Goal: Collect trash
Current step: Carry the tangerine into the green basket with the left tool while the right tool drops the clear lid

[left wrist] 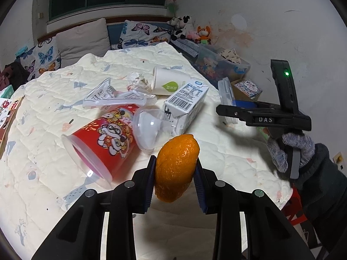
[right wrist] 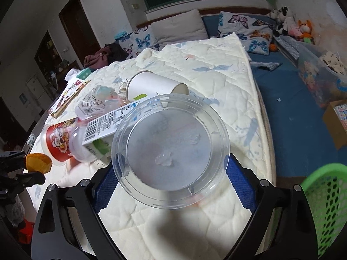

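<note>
I've got the left claw (left wrist: pixel 175 171) clamped tight on an orange peel (left wrist: pixel 176 166), both blue pads pressing its sides, peel lifted clear of the bed quilt (left wrist: pixel 216 151) near the bed's near edge. The right claw (right wrist: pixel 171 182) stands wide w/ a clear plastic lid (right wrist: pixel 171 149) between its pads; the rim seems to meet the pads on both sides, so I read it as gripped, tho the clear plastic makes contact hard to confirm. In the left wrist view the lid sits on edge in that claw, past the bed's right edge.

Rest of the trash is still piled mid-bed: red printed cup (left wrist: pixel 102 140) on its side, clear dome lid (left wrist: pixel 147 132) against it, milk carton (left wrist: pixel 186 106) beside that, white paper cup (left wrist: pixel 169 82) tipped over behind, crumpled tissue (left wrist: pixel 138 82) and a clear wrapper (left wrist: pixel 112 97) toward the back.

Step in hand, imo: both claws loaded, pieces ready to carry to the bin. The green mesh basket (right wrist: pixel 325 205) shows at the right, off the bed's right edge, below quilt level. Next move needs the right claw swung over the basket rim before opening, lid kept level-ish so it doesn't slip. Then the left crosses w/ the peel, w/o clipping the right claw.
</note>
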`<state>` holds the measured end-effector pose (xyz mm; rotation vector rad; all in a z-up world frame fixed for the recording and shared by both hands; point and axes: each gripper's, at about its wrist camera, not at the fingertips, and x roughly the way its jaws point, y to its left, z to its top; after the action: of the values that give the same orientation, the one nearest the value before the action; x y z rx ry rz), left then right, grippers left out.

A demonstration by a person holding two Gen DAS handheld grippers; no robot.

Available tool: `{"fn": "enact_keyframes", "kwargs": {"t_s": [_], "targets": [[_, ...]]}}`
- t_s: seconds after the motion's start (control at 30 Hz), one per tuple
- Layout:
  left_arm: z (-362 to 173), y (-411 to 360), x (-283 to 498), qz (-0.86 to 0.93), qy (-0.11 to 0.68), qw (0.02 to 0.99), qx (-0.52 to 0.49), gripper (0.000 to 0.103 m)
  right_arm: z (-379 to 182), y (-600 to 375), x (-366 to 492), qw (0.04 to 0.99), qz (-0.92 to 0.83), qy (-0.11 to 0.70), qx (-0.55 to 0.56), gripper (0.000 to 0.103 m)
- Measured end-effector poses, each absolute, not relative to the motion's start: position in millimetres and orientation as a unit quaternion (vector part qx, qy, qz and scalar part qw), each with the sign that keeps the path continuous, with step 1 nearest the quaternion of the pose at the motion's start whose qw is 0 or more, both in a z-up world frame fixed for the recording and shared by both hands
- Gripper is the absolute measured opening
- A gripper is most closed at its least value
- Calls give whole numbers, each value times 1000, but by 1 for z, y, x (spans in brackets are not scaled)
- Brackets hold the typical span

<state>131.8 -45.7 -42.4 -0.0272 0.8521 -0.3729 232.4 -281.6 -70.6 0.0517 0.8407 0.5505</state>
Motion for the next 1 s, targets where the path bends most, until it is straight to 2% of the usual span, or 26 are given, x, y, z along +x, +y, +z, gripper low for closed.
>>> {"fn": "enact_keyframes", "kwargs": {"t_s": [0.27,0.53,1.0], "targets": [[-32,-71,124,-214,401,891,1,32,-55,-320,189,892,225,389,47,92],[-27,-112,125,-265,403,876,12,32,-48,-402,142,910,130,385,80,92],[-23,-213,145,-328,414,847,50,32,-89,-508,109,898,42,411,151,92]]}}
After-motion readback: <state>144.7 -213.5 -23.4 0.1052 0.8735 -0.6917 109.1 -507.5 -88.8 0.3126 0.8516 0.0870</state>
